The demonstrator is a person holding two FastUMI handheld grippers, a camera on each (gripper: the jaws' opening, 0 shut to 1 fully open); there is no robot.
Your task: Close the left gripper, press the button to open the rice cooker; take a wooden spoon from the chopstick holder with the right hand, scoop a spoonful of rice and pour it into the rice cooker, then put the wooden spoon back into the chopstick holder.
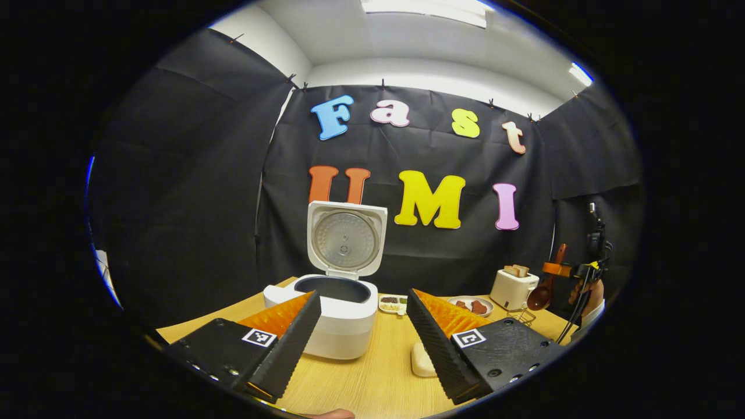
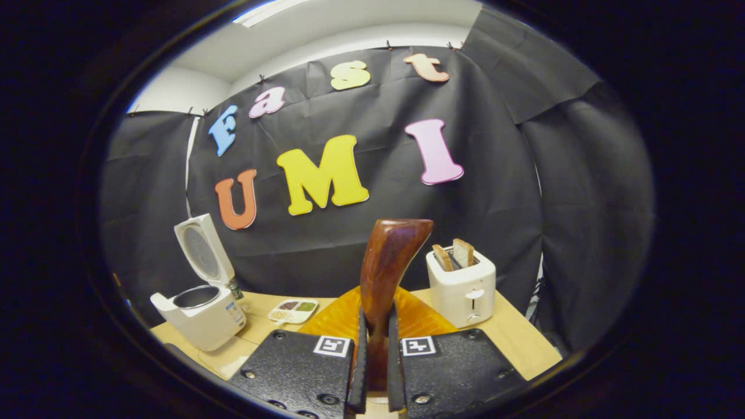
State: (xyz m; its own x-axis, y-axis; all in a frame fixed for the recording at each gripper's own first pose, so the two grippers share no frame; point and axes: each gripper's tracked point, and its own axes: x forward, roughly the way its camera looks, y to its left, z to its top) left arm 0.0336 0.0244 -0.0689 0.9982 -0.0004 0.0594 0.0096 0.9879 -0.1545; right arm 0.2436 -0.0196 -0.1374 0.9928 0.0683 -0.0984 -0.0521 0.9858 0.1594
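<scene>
1. Hovering spread apart: left gripper (image 1: pixel 364 343), low over the table (image 1: pixel 372 378), facing the rice cooker (image 1: pixel 334 314), lid standing open.
2. Pinching the wooden spoon (image 2: pixel 387 273) by its handle: right gripper (image 2: pixel 372 361), raised near the toaster (image 2: pixel 463 288).

The rice cooker (image 1: pixel 337 314) is a white, rounded-square appliance standing upright on the light wooden desk (image 1: pixel 372 378), toward its left side and near the back edge. Its lid (image 1: pixel 346 240) is swung fully open and stands upright behind the body, showing a round silver inner plate; the dark inner pot (image 1: pixel 336 288) is exposed. In the right gripper view the cooker (image 2: pixel 201 317) sits near the desk's far left corner, lid (image 2: pixel 204 249) tilted up and back. The wooden spoon (image 2: pixel 384 273) is dark reddish-brown and glossy, its handle rising upright; in the left gripper view the spoon (image 1: pixel 544 291) hangs bowl-down above the desk's right edge, beside the toaster.
</scene>
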